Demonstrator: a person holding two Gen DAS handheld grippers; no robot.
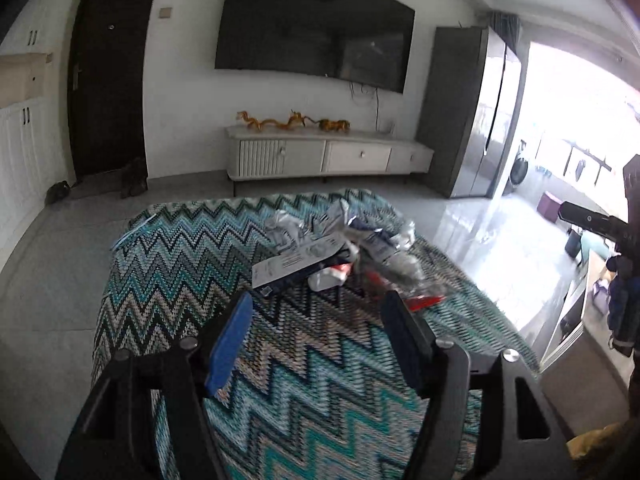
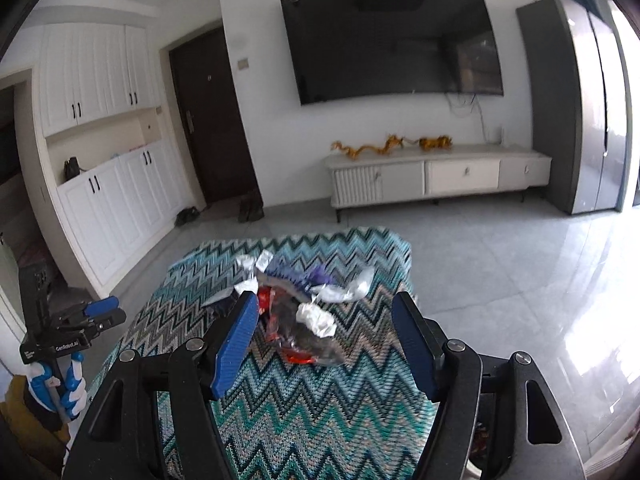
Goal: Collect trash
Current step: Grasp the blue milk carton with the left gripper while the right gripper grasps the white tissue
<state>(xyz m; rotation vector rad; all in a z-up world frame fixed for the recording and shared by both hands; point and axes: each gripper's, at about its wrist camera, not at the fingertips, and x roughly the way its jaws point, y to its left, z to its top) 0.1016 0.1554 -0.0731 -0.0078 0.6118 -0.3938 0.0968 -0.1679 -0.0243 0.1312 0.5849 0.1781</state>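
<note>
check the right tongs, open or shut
Open. In the right wrist view the right tongs have their blue fingers spread wide with nothing between them, and the crumpled wrappers lie untouched on the zigzag cloth beyond.

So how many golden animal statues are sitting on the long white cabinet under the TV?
2: a long dragon toward the cabinet's left, and a shorter animal just right of it. Blur could hide more.
</note>
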